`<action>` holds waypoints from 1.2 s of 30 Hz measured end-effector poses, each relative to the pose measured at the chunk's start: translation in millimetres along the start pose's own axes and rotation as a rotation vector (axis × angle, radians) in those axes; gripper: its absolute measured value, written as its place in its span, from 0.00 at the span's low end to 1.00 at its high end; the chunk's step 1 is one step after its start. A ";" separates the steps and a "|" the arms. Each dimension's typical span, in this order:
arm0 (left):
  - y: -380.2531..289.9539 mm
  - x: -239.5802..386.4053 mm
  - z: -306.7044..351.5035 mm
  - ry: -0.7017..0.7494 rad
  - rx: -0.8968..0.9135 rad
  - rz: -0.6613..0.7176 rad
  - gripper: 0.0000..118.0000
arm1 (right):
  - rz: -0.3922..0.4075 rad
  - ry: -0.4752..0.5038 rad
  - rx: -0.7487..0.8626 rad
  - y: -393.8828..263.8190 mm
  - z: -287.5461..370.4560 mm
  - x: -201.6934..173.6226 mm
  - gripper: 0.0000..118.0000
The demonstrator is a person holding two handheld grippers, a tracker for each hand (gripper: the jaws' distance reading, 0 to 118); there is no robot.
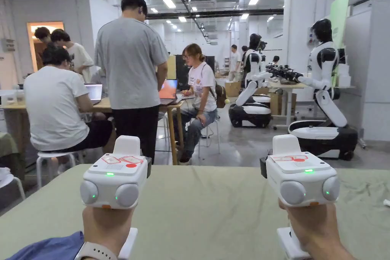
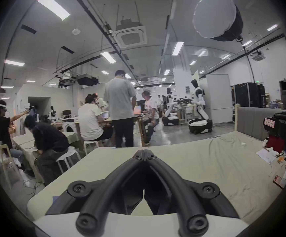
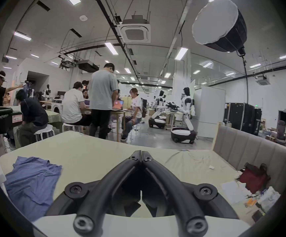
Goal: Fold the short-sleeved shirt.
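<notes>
The blue short-sleeved shirt (image 3: pixel 30 182) is seen crumpled at the near left of the green-covered bed (image 1: pixel 213 211), just beside the left hand (image 1: pixel 104 230), so the fold is judged not yet begun; it would best be started by lowering both grippers to the cloth, taking it at two edges and spreading it flat before any crease is made. The left gripper (image 2: pixel 144 152) and right gripper (image 3: pixel 141 153) are held level above the bed, side by side and well apart, pointed forward, each with jaws closed together on nothing.
</notes>
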State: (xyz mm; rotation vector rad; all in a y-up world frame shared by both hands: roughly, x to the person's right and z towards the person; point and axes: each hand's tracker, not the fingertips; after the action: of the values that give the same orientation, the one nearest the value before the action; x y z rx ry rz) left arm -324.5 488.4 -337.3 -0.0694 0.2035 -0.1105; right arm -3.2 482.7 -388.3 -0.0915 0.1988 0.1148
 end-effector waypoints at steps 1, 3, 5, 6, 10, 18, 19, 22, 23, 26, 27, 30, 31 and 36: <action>-4.7 -16.9 1.2 0.044 -0.009 0.002 0.00 | -0.002 0.028 0.001 -0.1 -2.9 -16.8 0.00; -14.3 -53.9 12.2 0.109 -0.028 0.005 0.00 | -0.001 0.095 0.002 0.1 -7.7 -50.5 0.00; -29.3 -92.3 23.4 0.187 -0.071 -0.008 0.00 | 0.009 0.155 0.003 -3.2 -10.5 -92.6 0.00; -35.9 -107.3 28.5 0.217 -0.094 -0.003 0.00 | 0.003 0.192 0.000 -4.9 -10.9 -109.3 0.00; -63.8 -166.8 52.8 0.370 -0.163 -0.020 0.00 | 0.001 0.326 -0.014 -15.2 -18.0 -180.5 0.00; -98.7 -197.2 18.4 0.304 -0.459 0.058 0.00 | 0.039 0.404 -0.026 -36.2 -33.8 -226.9 0.00; -108.5 -195.6 2.5 0.234 -0.583 0.081 0.00 | 0.042 0.406 -0.034 -42.0 -42.9 -228.4 0.00; -154.2 -174.2 -40.6 0.099 -0.993 0.113 0.00 | 0.050 0.408 -0.055 -53.6 -58.8 -232.1 0.00; -173.9 -164.5 -52.7 0.041 -1.111 0.120 0.00 | 0.050 0.408 -0.065 -62.3 -69.3 -231.2 0.00; -219.9 -139.9 -81.4 -0.022 -1.152 0.071 0.00 | 0.063 0.412 -0.079 -74.2 -88.6 -234.8 0.00; -230.0 -135.0 -90.2 0.001 -1.142 0.065 0.00 | 0.066 0.416 -0.080 -74.3 -82.5 -236.3 0.00; -254.0 -126.6 -112.0 0.036 -1.131 0.058 0.00 | 0.086 0.423 -0.100 -84.2 -104.2 -239.8 0.00; -256.2 -125.3 -118.3 0.033 -1.113 0.057 0.00 | 0.090 0.423 -0.103 -85.8 -102.9 -239.8 0.00; -253.0 -123.3 -142.4 0.090 -0.995 0.049 1.00 | 0.094 0.418 -0.125 -99.6 -127.9 -240.7 0.00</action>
State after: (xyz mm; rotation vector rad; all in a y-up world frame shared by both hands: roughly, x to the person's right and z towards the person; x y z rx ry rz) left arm -499.7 243.8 -431.8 -1.0506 0.3345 0.0458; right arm -249.9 346.0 -456.6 -0.2307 0.6136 0.2012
